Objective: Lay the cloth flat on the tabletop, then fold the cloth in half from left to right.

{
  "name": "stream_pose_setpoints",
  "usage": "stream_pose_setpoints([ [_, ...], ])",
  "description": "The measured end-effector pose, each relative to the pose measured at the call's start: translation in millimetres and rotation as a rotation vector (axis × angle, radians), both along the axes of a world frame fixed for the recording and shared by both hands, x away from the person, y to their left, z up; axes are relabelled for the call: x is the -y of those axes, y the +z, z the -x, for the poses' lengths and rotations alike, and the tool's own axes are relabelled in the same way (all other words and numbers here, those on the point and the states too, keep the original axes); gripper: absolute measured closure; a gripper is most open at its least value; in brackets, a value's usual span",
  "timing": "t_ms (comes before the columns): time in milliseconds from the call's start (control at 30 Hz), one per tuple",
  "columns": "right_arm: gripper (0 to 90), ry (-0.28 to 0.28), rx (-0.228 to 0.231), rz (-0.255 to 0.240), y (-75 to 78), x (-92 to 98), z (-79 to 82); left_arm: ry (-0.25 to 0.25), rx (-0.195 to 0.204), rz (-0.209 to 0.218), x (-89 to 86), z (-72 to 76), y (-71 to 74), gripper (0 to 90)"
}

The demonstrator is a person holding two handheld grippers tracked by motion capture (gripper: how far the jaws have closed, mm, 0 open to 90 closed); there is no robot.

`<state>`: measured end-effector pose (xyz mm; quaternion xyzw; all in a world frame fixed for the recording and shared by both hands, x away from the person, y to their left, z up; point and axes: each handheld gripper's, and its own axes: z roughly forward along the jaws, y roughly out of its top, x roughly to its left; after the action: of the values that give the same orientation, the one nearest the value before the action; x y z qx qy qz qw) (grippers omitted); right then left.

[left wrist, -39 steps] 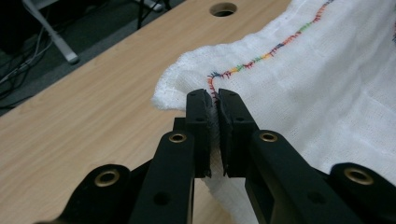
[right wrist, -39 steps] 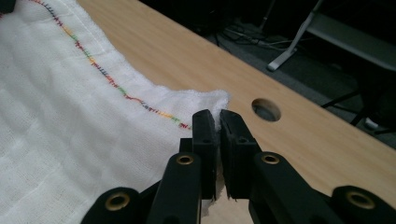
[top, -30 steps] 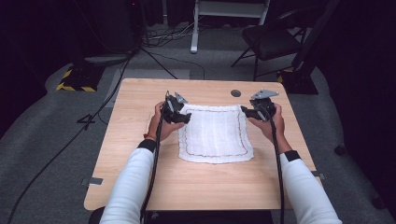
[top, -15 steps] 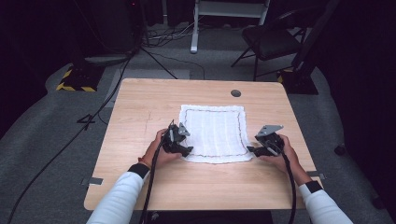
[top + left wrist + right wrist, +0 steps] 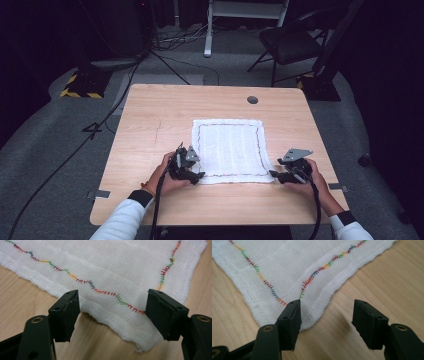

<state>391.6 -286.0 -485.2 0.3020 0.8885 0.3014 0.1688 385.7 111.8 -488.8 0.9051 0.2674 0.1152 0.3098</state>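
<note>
From above, we see the white cloth (image 5: 231, 148) lying flat mid-table (image 5: 150, 130), with our left gripper (image 5: 192, 172) at its near left corner and our right gripper (image 5: 278, 175) at its near right corner. In the left gripper view, the jaws stand apart astride the corner hem (image 5: 120, 327); we should push lower so both layers get pinched. In the right gripper view, the jaws have just been opening, and the corner (image 5: 308, 322) lies beside one jaw, so we should shift sideways before closing.
</note>
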Motion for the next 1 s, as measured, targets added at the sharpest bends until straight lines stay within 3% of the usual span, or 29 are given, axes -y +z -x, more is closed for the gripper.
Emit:
stream_pose_setpoints([
  [100,38.5,0.005,0.000,0.007,0.5,1.7,7.8,0.003,-0.011,0.012,-4.4,8.0,0.2,24.8],
  [167,36.5,0.008,-0.006,0.002,1.2,2.8,12.0,0.013,0.008,0.027,-10.0,12.7,1.7,23.5],
  [367,34.2,0.024,0.019,-0.034,10.8,-0.1,17.4,0.067,0.031,0.096,-25.2,4.5,13.8,21.5],
  [500,34.3,0.055,0.028,-0.047,13.4,-10.8,19.2,0.107,0.035,0.084,-30.3,-11.0,16.1,19.0],
  [667,35.9,0.097,0.043,-0.050,15.3,-27.6,17.6,0.167,0.079,0.084,-35.4,-32.4,22.5,18.5],
  [767,36.8,0.130,0.054,-0.059,18.1,-43.4,14.5,0.196,0.068,0.090,-37.2,-48.8,24.6,18.8],
  [867,38.1,0.180,0.065,-0.077,21.4,-65.9,12.7,0.229,0.087,0.090,-36.1,-64.6,24.7,19.5],
  [1000,39.1,0.243,0.054,-0.104,22.6,-95.4,9.1,0.259,0.063,0.113,-32.7,-84.1,22.8,20.4],
])
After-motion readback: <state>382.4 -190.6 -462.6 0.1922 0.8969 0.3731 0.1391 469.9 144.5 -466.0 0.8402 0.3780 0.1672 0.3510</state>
